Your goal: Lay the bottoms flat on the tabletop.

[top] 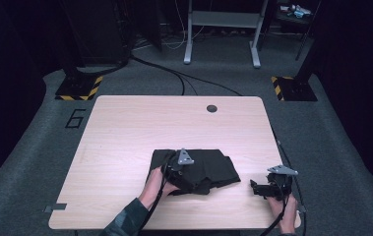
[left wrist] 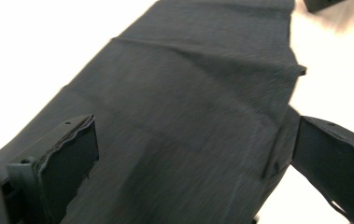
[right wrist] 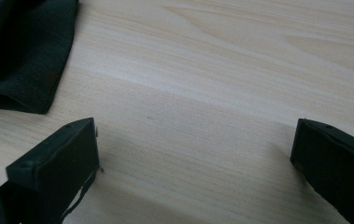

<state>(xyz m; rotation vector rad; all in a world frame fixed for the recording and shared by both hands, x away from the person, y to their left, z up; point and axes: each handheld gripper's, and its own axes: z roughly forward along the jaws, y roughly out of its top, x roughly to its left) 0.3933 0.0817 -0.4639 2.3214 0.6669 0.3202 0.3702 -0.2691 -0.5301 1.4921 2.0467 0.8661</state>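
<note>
Two grippers work at a pale wooden table (top: 125, 128) in the high view. A dark folded cloth (top: 213, 164) lies near the middle of the near half of the table. The left gripper (top: 194, 181) sits on the cloth's near-left part, over a bunched fold, while the right gripper (top: 255, 188) rests on bare wood just to the right of the cloth, apart from it, with its jaws pointing left toward it.

From the left gripper view, the cloth (left wrist: 188, 107) spreads wide beneath and beyond the spread jaws; the left gripper (left wrist: 193, 154) is released, with fabric lying between the jaws but not pinched. The picture is smeared, so the fold edges are hard to read.

From the right gripper view, the right gripper (right wrist: 195, 149) is likewise released, its jaws wide apart over bare wood, and a corner of the cloth (right wrist: 25, 56) lies off to the far left.

My judgement is that the main risk lies with the left gripper: closing here could catch several layers, or only the top one, and lifting would then drag the fold open or bunch it further. With the right gripper clear of the fabric, nothing pins the cloth, so it may slide across the smooth table.
</note>
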